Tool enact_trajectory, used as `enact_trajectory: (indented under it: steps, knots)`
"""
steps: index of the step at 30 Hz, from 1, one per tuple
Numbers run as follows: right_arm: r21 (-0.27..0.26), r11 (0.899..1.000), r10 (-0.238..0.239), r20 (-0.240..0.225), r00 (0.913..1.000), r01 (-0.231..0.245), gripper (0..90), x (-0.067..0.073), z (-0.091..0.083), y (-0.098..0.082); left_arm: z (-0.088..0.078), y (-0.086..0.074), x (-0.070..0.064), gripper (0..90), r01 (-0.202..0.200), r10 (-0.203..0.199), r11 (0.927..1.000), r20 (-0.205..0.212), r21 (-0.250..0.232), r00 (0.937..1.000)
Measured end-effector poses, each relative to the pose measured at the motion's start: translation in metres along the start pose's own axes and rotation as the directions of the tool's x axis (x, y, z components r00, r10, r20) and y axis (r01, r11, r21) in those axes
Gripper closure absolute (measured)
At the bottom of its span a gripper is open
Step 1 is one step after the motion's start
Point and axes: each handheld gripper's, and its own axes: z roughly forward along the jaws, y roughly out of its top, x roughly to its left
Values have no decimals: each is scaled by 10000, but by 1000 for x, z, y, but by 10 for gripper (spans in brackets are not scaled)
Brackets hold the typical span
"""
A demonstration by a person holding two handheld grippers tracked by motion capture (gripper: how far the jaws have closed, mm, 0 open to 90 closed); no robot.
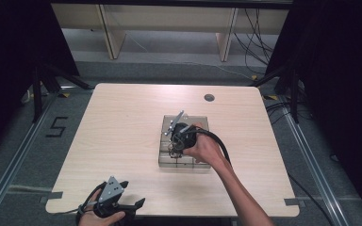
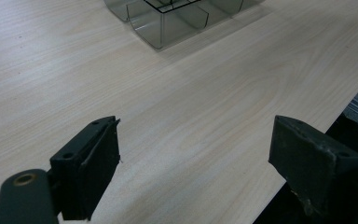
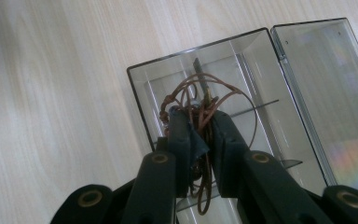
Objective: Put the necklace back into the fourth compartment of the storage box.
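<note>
- The bundle of thin brown wire point(image 3: 200, 112) is a loose tangle of loops, coppery in colour, with a knotted stretch at its left and a dark straight piece poking up out of the top; what that piece is cannot be made out.
- The lower part of the bundle is hidden between the jaws of the right gripper point(image 3: 199, 128), which are clenched on it; a few strands hang down past the pads.
- One jaw carries a patch of blue tape, creased, just where it meets the wire.
- The bundle hangs over a clear plastic compartment box point(image 3: 144, 93), above the compartment at its near-left corner; whether the wire touches the box floor cannot be told.
- The box has thin inner dividers and an open lid point(image 3: 326, 88) lying flat beside it, with a rainbow sheen; the lid's far corner is cut off by the frame edge.
- In the high view the right gripper point(image 1: 176, 143) and the hand on it cover most of the box point(image 1: 162, 160), and the wire is too small to pick out there.
- The box sits near the middle of a pale wooden table point(image 1: 122, 132).
- The left gripper point(image 2: 193, 154) rests at the table's near edge, well apart from the box, jaws spread wide with nothing between them.
</note>
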Motion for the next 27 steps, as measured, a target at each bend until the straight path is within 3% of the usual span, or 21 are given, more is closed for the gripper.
enact_trajectory:
  steps: [4,9,14,27]
  knots:
    - [95,9999,-107,21,9999,107,801,0,7,4,0,1,1,156,-348,348,9994,9,87,9994]
    - [247,9993,-261,-176,9995,266,801,4,19,12,0,0,0,156,-138,138,9998,3,115,9999]
    - [284,9990,-327,-295,9990,335,801,10,28,16,-1,1,1,156,-310,310,9995,42,-37,9995]
    - [532,9980,-302,-574,9979,332,800,12,48,17,-1,1,1,156,-411,410,9991,44,101,9991]
